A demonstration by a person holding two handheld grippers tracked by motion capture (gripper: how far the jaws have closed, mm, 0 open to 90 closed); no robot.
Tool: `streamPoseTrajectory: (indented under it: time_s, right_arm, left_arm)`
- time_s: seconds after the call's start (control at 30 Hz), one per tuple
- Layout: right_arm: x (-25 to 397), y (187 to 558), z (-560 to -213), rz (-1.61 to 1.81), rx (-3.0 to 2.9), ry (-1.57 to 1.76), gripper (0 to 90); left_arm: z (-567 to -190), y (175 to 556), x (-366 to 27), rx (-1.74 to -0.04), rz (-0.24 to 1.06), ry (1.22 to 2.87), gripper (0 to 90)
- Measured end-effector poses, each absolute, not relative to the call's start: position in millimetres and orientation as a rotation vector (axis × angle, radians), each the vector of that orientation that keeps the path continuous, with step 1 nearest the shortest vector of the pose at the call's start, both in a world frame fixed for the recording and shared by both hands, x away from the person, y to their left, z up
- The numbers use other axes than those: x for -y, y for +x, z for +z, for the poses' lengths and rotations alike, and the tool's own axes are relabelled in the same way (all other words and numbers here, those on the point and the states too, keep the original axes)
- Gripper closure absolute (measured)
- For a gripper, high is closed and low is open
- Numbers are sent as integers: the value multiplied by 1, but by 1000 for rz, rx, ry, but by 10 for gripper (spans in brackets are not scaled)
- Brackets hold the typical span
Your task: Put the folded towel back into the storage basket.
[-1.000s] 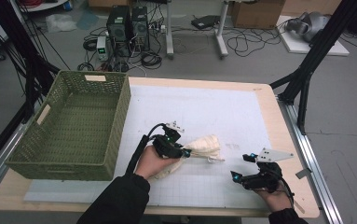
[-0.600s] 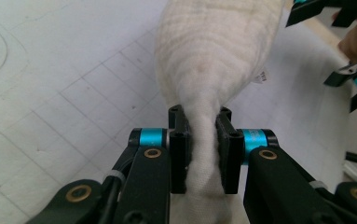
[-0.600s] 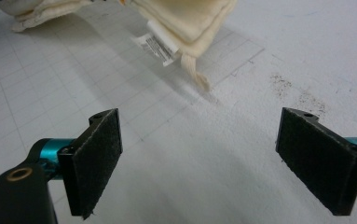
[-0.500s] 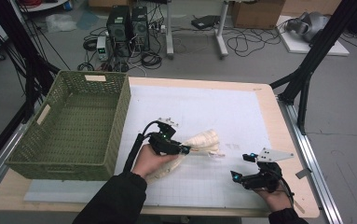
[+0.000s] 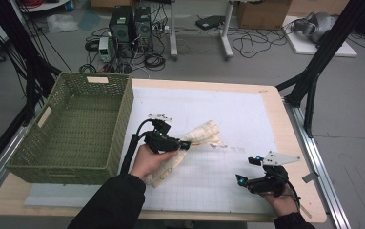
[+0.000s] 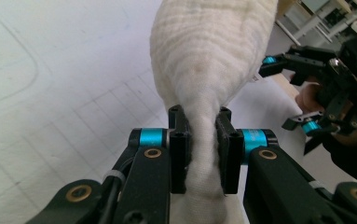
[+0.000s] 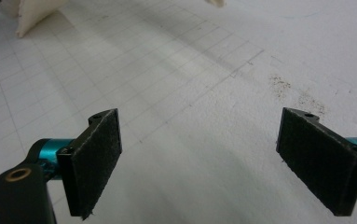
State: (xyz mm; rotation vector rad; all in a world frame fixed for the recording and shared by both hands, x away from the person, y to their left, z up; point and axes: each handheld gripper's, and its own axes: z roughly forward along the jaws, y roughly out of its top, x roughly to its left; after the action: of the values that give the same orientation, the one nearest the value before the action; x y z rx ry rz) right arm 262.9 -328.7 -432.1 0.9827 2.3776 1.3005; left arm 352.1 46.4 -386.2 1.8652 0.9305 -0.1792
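Left gripper view: left claw (image 6: 199,142) pinches ribbed cream cloth (image 6: 209,60) into a neck; right claw (image 7: 216,161) gapes wide.

No readable text, brand or number anywhere. Woven green plastic basket (image 5: 75,129) carries two pale blank-looking tags, too small to read. White gridded mat (image 5: 228,119) on the bench shows ruled lines only, no legible figures.

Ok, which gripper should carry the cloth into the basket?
Left. The left gripper is already shut on the cream cloth, beside the green basket; the right gripper is open, empty and farther off.
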Motion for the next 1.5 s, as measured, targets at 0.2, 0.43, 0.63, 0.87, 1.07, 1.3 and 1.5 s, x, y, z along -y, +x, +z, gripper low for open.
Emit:
streamPoseTrajectory:
  time_s: [0.2, 0.43, 0.63, 0.87, 1.07, 1.3, 1.5]
  right_arm:
    - [328, 264, -433, 1297, -2381, 982, 132]
    - [328, 264, -433, 1298, -2385, 982, 132]
    - [327, 265, -434, 1296, -2389, 977, 132]
    - [326, 266, -435, 1294, -2396, 981, 132]
    - [326, 267, -435, 1295, -2401, 978, 132]
    - [325, 268, -436, 1294, -2407, 974, 132]
    - [323, 270, -437, 1292, -2411, 971, 132]
  left_arm:
    - [-376, 352, -54, -948, -153, 1812, 787]
    - [-362, 350, -67, -999, -62, 1797, 788]
    - [-350, 350, -81, -1034, -34, 1761, 789]
    - [-336, 347, -92, -1058, -5, 1756, 789]
    - [-326, 348, -104, -1091, -12, 1738, 789]
    - [-317, 352, -124, -1138, -34, 1690, 789]
    - [-314, 354, -136, -1186, -46, 1673, 789]
